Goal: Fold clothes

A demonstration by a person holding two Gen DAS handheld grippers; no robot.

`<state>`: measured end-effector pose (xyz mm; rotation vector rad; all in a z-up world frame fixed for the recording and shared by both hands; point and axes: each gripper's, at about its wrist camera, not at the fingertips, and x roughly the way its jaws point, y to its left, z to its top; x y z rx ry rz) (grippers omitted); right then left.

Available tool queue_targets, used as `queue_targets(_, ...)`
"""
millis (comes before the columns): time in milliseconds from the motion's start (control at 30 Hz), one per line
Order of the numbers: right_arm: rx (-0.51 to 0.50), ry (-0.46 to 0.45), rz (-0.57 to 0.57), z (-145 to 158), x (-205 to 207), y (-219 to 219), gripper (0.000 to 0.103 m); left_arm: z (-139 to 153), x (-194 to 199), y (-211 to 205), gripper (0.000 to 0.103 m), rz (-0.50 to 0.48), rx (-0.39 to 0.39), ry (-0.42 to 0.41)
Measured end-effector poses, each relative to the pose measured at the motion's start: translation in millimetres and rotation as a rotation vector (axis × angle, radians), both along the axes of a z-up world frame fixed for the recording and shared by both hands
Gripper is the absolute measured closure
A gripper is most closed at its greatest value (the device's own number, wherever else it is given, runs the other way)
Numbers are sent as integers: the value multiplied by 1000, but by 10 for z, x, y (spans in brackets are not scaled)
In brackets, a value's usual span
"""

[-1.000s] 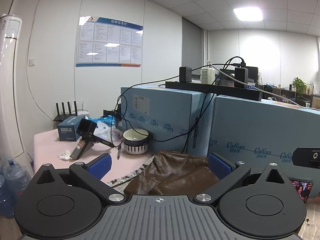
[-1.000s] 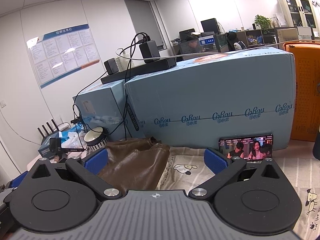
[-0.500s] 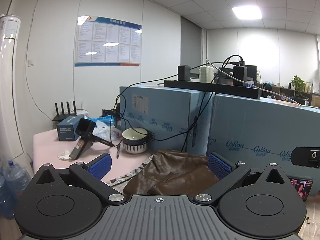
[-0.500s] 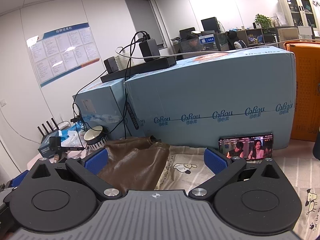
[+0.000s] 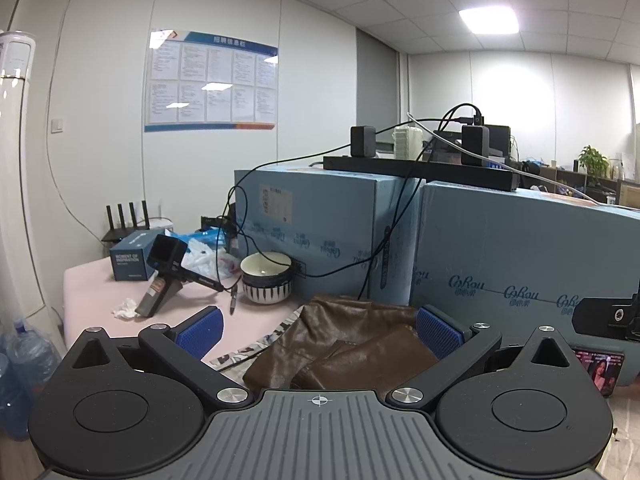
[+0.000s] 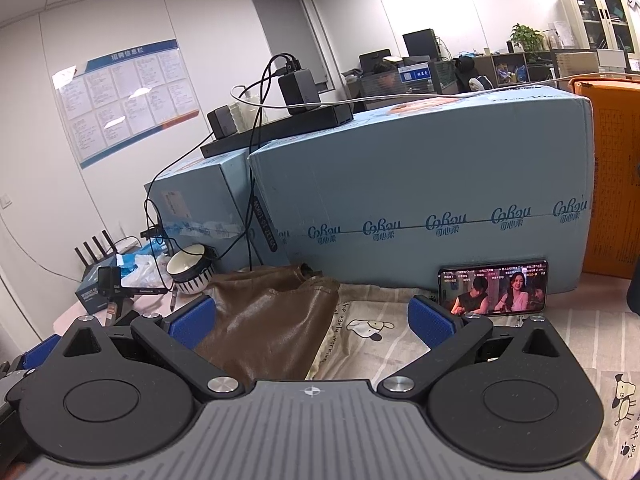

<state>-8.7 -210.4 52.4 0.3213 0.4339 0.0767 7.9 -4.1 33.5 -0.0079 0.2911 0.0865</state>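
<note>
— Brown leather garment (image 6: 272, 320), where does it lie?
— Low in frame centre, crumpled on your dog-print cloth (image 6: 372, 332), between the spread fingers of your right gripper (image 6: 312, 316) and left gripper (image 5: 318, 326); both gape wide, gripping nothing.
— Behind it?
— A striped bowl (image 5: 266, 278) at left, a phone (image 6: 494, 286) at right, against blue boxes (image 6: 420, 184).

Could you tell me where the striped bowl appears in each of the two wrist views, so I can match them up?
Left wrist: the striped bowl sits left of centre, beyond the open left claw, before the blue boxes.
Right wrist: the bowl is at mid-left, beside the brown garment.
Shared landmark: the brown garment, right of the bowl in both.
</note>
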Motion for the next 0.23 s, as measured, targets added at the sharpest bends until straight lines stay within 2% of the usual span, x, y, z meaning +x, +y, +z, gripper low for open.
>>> queue_targets(233,0,4,3,-7,1,10,0,-7,-12,-11,0,-7,5,3)
